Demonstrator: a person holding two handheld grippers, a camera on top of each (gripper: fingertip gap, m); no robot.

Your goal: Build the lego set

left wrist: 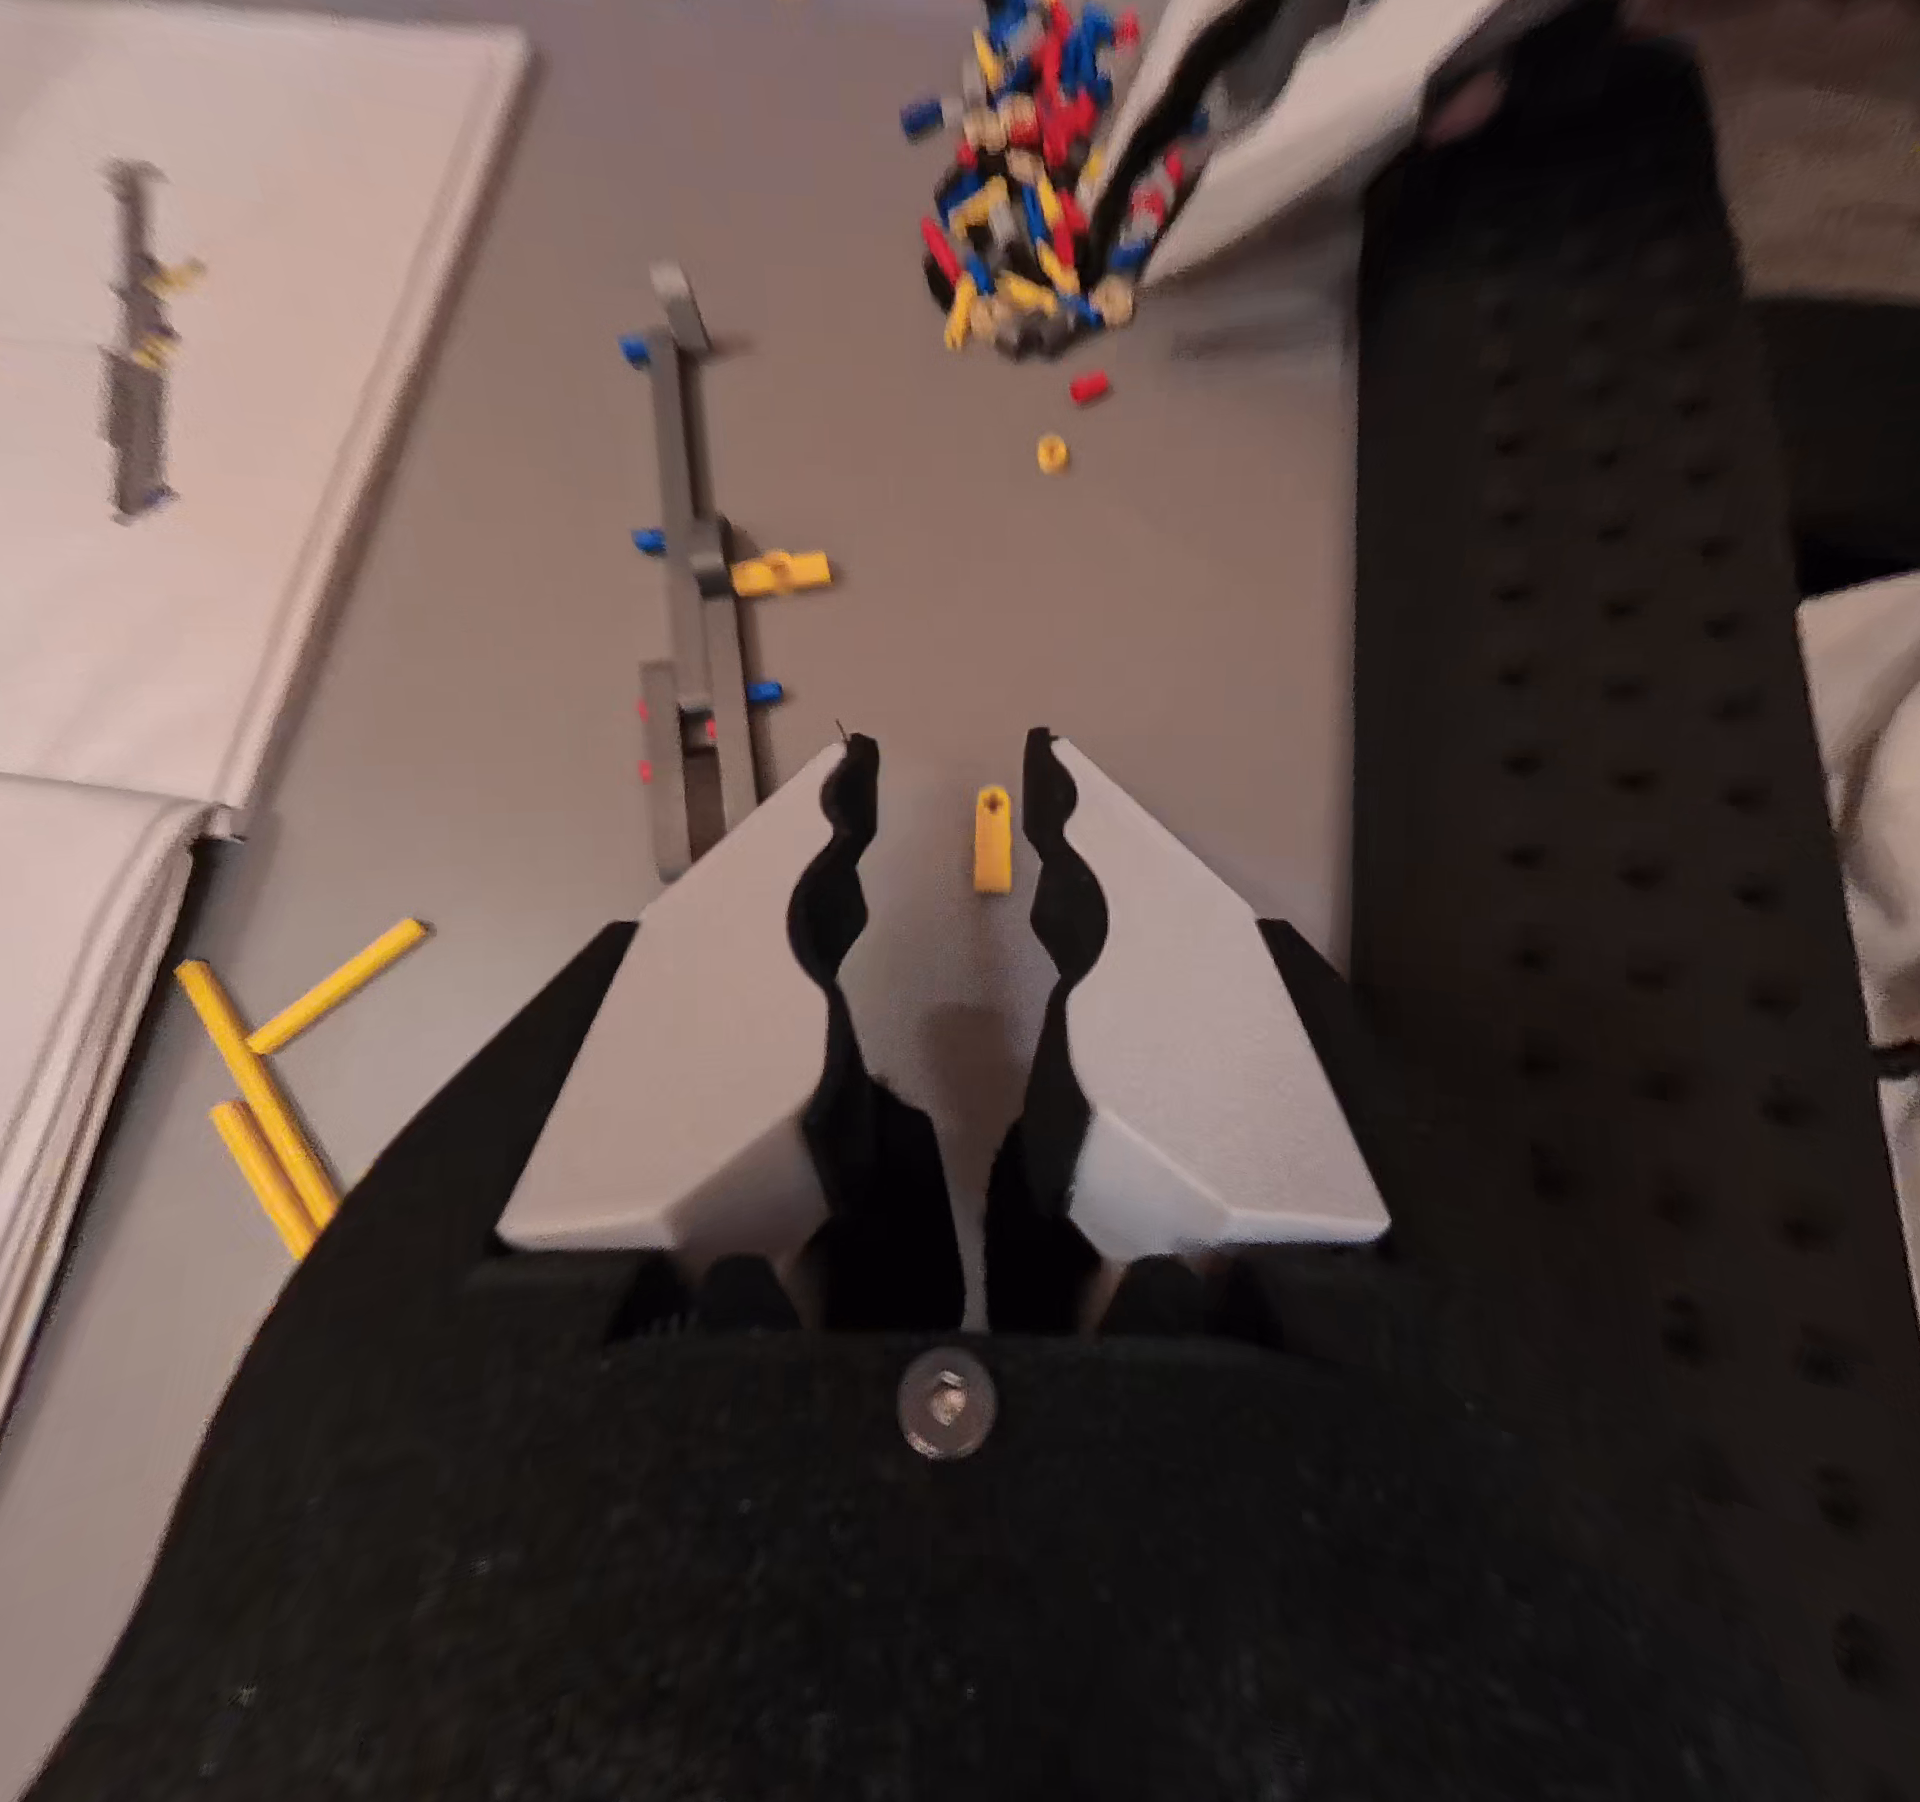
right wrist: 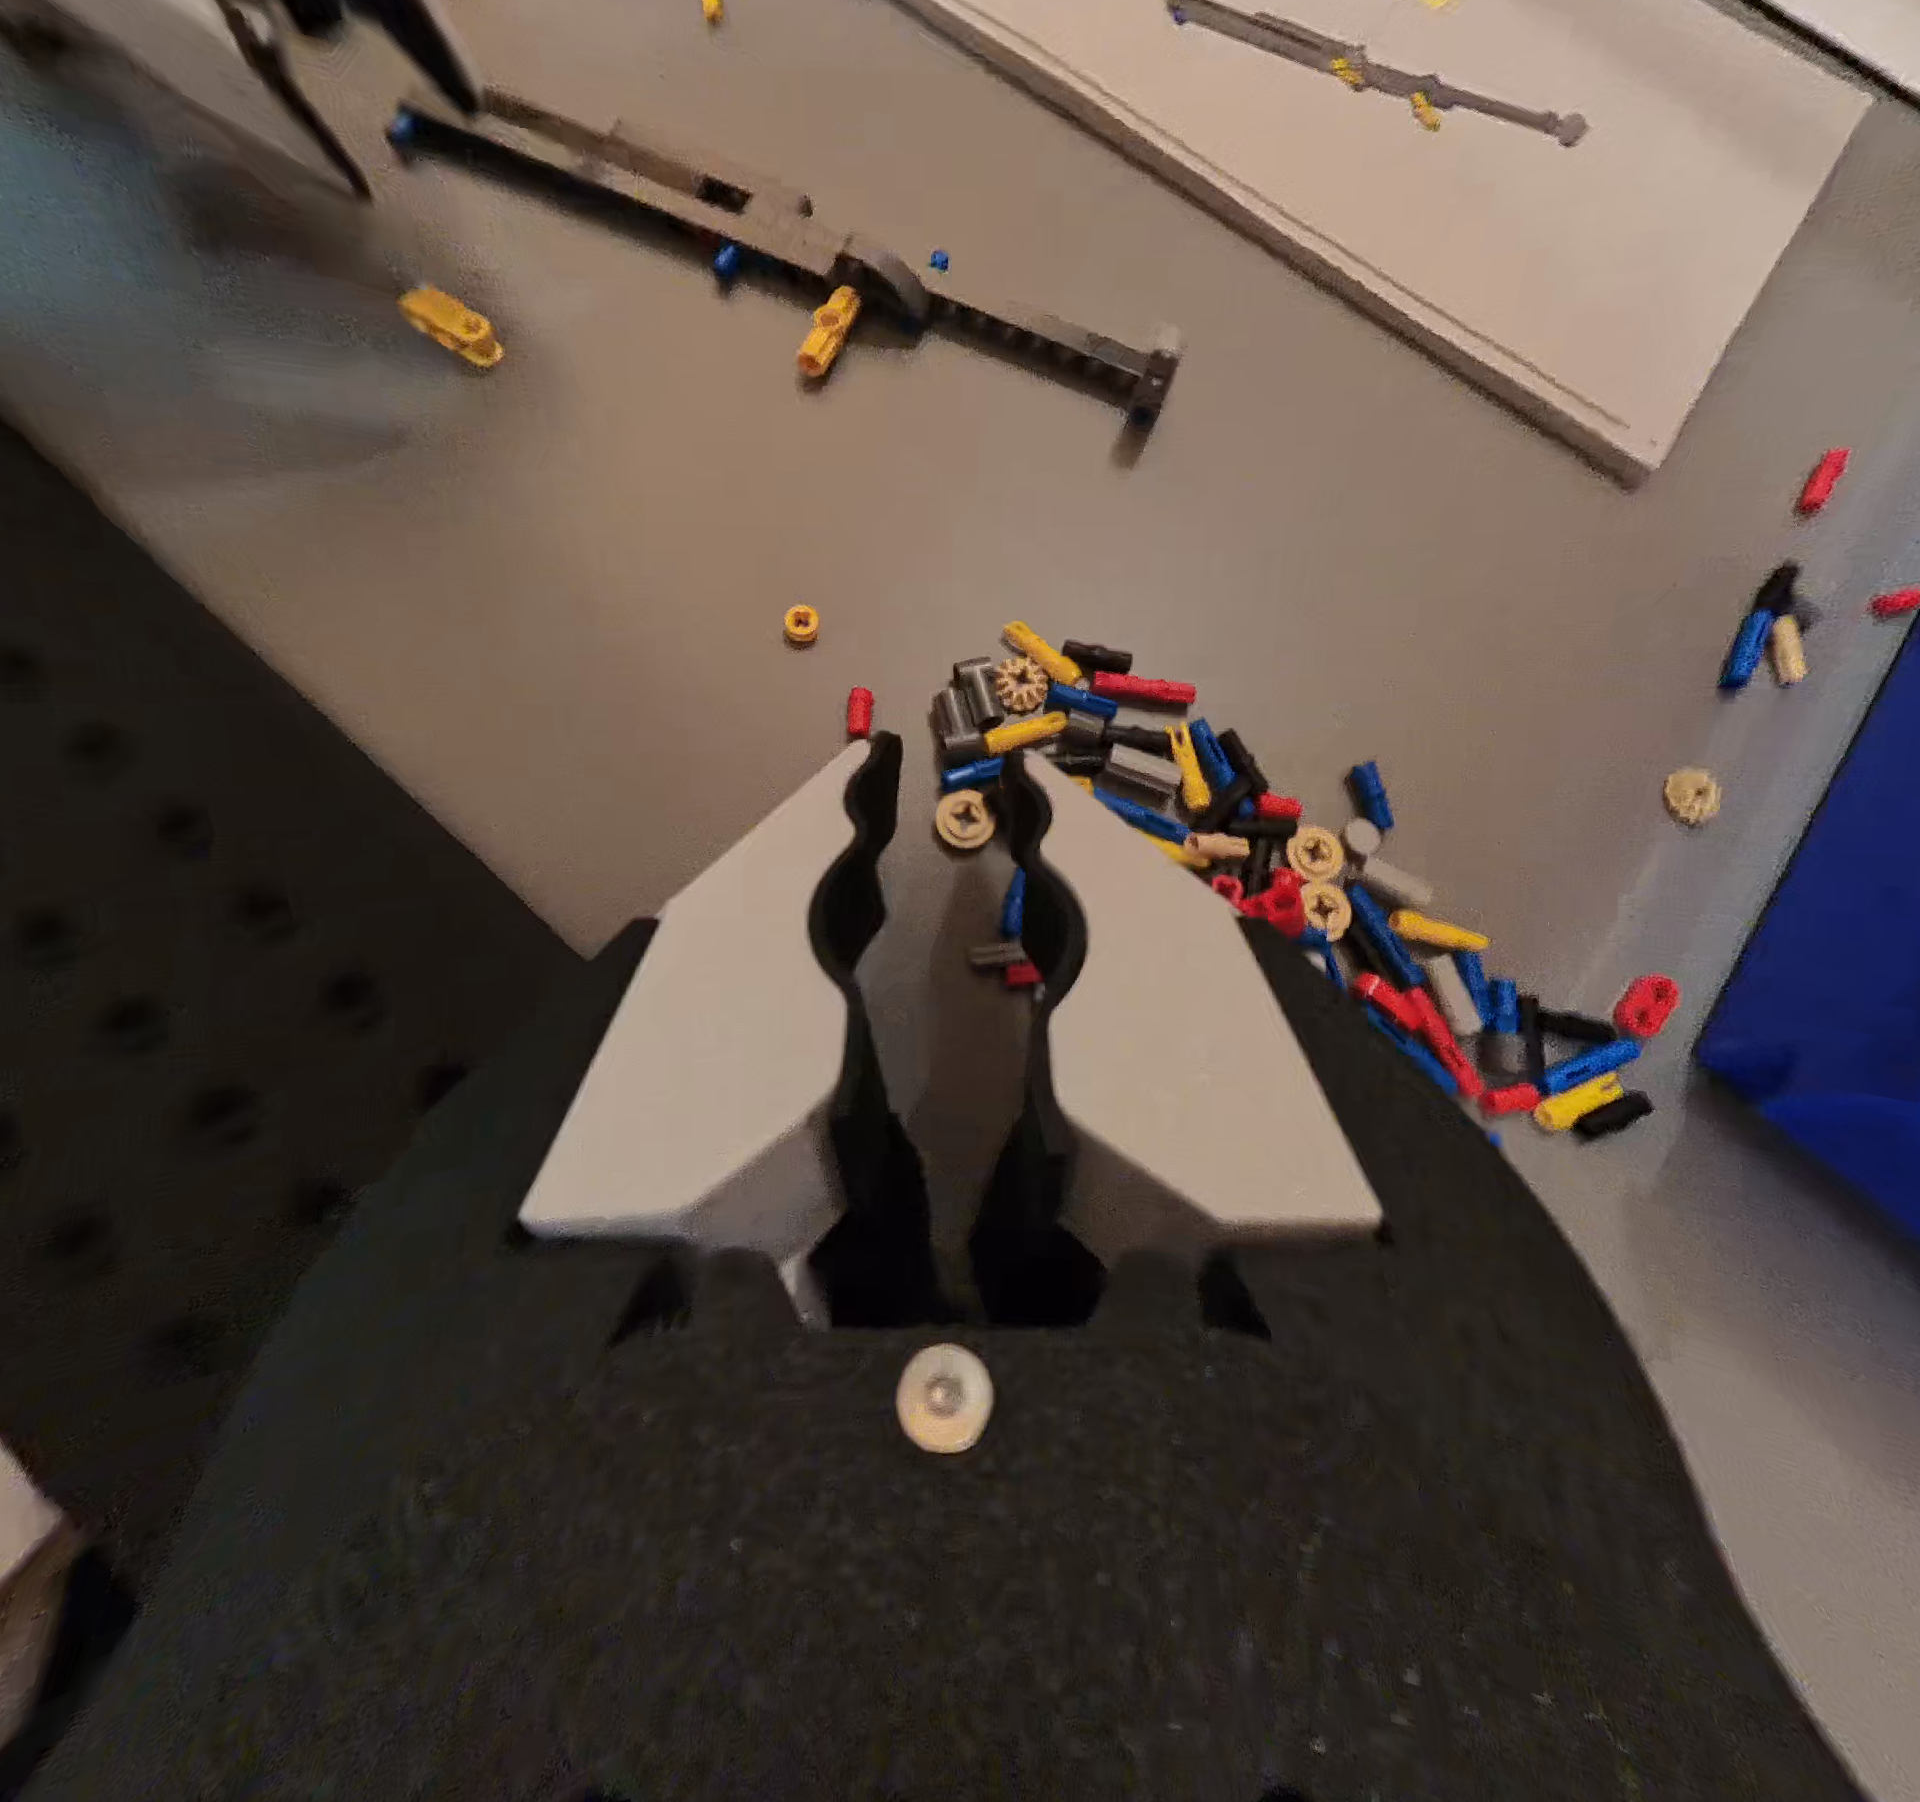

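Observation:
A long grey beam assembly with blue pins and a yellow connector lies on the grey table; it also shows in the right wrist view. My left gripper is open and empty, low over the table, with a small yellow connector lying between its fingertips. My right gripper is open over the near edge of a pile of small red, blue, yellow and black pins. The same pile shows in the left wrist view, with the right gripper reaching into it.
An open instruction booklet lies at the left; it shows in the right wrist view. Yellow axles lie near its corner. A loose yellow bush and red pin lie below the pile. A black perforated mat borders the table. A blue box stands at the right. Across from one pair of fingers to the other is roughly 15 cm. The loose yellow bush sits 5 cm or so from the ends of my right fingers. The right camera catches it too, in the right wrist view.

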